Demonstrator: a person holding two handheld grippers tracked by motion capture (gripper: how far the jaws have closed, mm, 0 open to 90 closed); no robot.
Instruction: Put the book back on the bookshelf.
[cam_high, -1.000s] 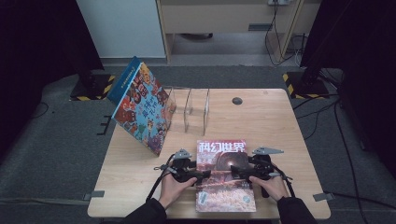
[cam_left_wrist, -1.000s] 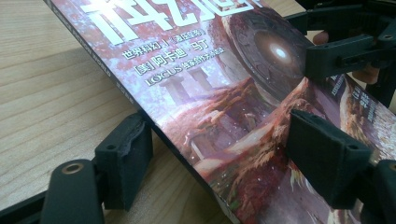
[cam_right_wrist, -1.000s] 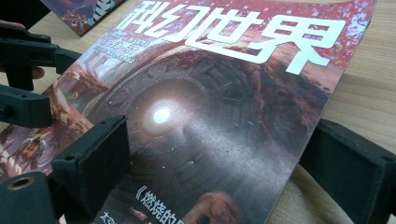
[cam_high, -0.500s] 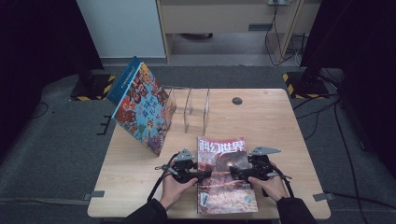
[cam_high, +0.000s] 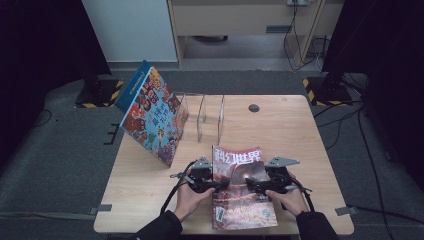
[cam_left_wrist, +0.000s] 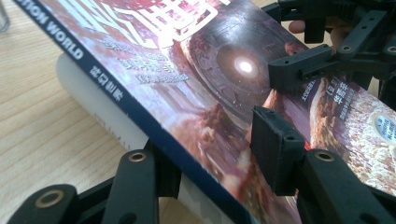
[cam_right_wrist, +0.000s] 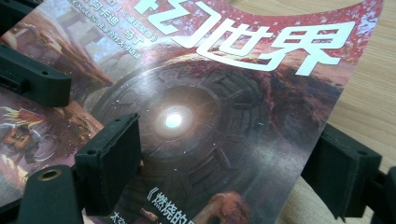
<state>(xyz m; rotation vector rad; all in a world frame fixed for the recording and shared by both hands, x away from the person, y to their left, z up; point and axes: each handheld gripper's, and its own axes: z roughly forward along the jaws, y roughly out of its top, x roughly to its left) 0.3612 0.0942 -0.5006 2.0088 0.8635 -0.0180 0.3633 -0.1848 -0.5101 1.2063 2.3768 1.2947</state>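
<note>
The glossy science-fiction magazine with a red cover and white Chinese title (cam_high: 241, 192) lies at the near edge of the pale wooden table (cam_high: 310, 135), and the step in hand is gripping it by both side edges. The left gripper (cam_high: 220, 185) has just been closing, one jaw under the blue spine and one on the cover. The right gripper (cam_high: 248, 184) straddles the opposite edge, also closing; whether its pads press yet is hard to tell. Next comes an even lift toward the clear acrylic divider rack (cam_high: 202, 117) beside the leaning colourful picture book (cam_high: 150, 117).
</note>
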